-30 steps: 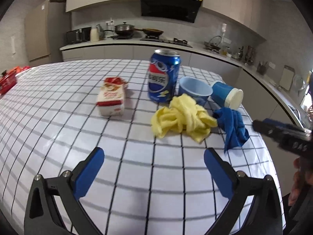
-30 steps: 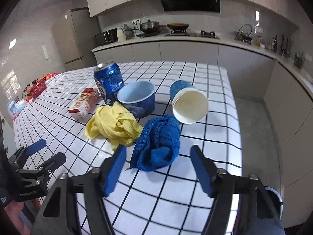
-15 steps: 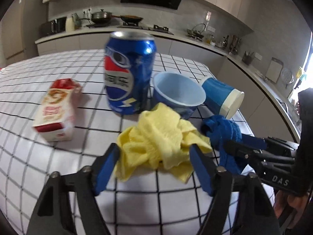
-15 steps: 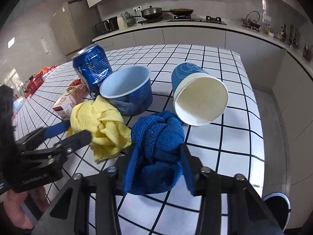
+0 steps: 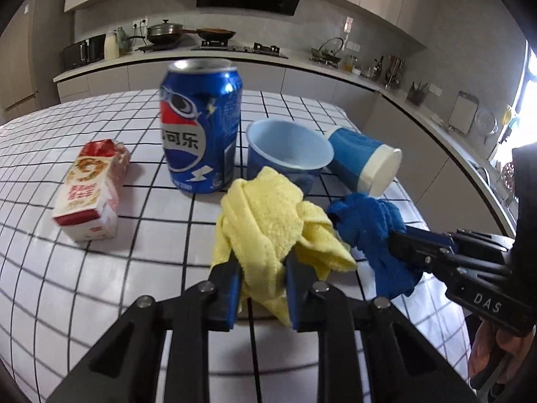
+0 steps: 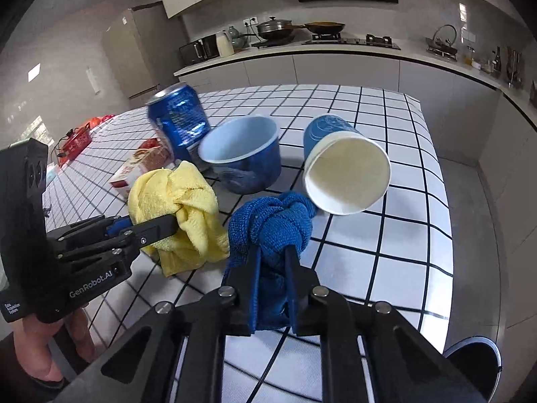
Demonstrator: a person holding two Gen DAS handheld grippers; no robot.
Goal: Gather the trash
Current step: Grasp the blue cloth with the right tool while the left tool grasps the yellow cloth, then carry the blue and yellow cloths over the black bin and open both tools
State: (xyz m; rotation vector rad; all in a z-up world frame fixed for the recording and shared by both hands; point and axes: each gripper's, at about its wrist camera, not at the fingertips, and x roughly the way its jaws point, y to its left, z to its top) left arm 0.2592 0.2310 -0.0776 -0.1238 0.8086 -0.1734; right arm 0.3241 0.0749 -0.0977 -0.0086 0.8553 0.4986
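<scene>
Left wrist view: the left claw is clamped on a yellow cloth and the right claw on a blue cloth, both resting on the tiled surface. Collection looks barely begun: the can, carton, bowl and tipped paper cup sit uncollected behind them.

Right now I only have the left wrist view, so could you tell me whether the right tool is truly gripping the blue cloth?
Observer: Yes, the right tool has both pads pinching the blue cloth.
Operator: Is anything inside the tipped paper cup?
Observer: No, the paper cup lies on its side with its inside bare.
Operator: Do you see a bin anywhere?
Observer: A dark round container stands on the floor beside the table; I cannot confirm it is a bin.
</scene>
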